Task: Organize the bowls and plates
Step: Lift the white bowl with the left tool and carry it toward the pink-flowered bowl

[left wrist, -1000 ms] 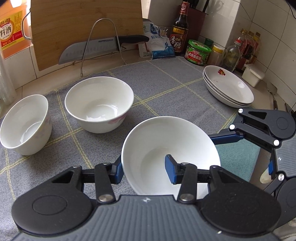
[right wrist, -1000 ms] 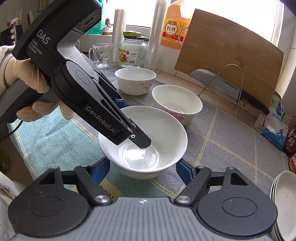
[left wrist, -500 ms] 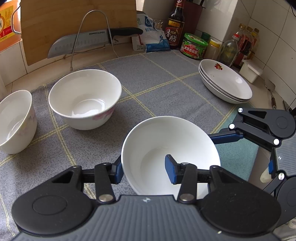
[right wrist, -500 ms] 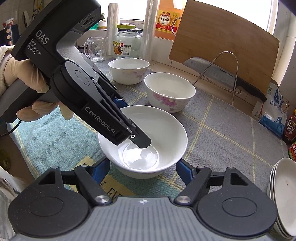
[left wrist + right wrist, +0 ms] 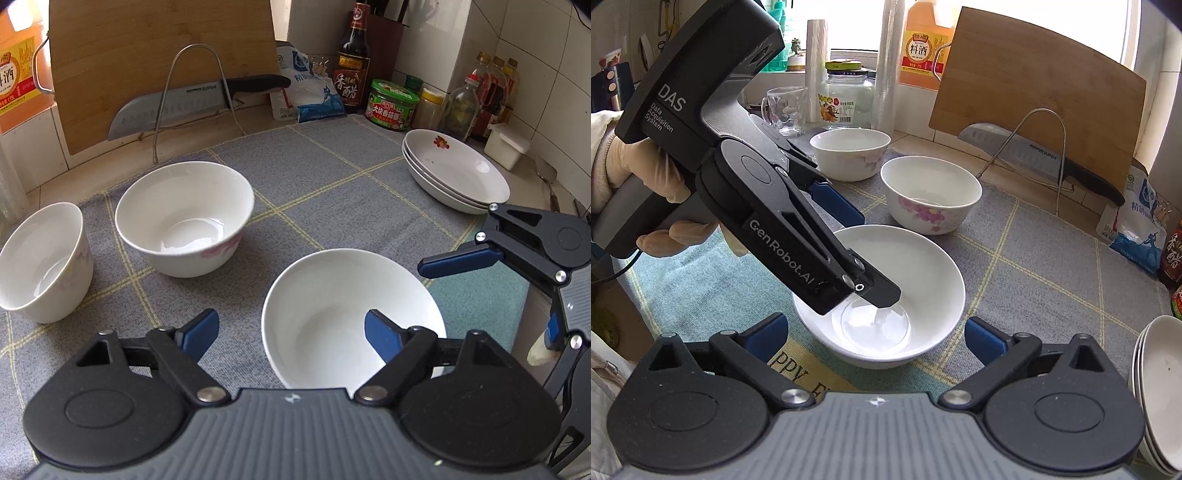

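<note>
White bowl (image 5: 347,314) sits released; both claws have just opened wide, left (image 5: 291,328), right (image 5: 875,332)

White-tiled corner walls (image 5: 546,55) behind a counter (image 5: 55,184) laid with grey checked cloth (image 5: 332,184); bright window (image 5: 997,14) backlighting a leaning wooden board (image 5: 1034,85); condiment bottles (image 5: 491,88) ranged along the wall.
</note>
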### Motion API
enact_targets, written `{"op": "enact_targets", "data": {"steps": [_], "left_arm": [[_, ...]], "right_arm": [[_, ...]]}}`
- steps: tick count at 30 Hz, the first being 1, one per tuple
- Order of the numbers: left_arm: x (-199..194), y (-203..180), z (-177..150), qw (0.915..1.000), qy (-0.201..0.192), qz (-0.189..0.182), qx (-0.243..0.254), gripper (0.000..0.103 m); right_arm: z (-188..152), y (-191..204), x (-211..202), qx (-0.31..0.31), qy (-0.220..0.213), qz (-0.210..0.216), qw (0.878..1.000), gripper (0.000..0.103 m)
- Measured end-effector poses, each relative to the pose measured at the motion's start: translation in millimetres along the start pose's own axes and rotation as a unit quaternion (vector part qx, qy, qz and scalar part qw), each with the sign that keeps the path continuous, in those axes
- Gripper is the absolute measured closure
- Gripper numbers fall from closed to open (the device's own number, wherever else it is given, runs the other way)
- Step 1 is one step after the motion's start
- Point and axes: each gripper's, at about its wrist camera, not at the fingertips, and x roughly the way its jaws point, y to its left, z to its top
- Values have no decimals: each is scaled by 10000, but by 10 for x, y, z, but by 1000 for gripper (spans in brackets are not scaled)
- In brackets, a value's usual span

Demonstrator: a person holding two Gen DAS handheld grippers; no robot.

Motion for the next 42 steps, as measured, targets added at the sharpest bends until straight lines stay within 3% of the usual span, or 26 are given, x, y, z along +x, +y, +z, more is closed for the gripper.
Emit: {"op": "enact_targets", "data": {"steps": [13,21,34,42], "left_arm": [[-348,180,20,9972,-374,591,246,12],[-350,452,226,9944,-503,879,306,12],[113,852,708,9960,-368,729,365,14],[431,1021,817,9987,-42,447,252,33]], "right_arm": [[157,-37,-44,-28,-260,-101,9996,0],[339,-128,99,-118,-323,-271,9990,0],[687,-352,602,-35,-242,-320,9992,0],[787,-469,917,2,-72,-246,9997,0]]}}
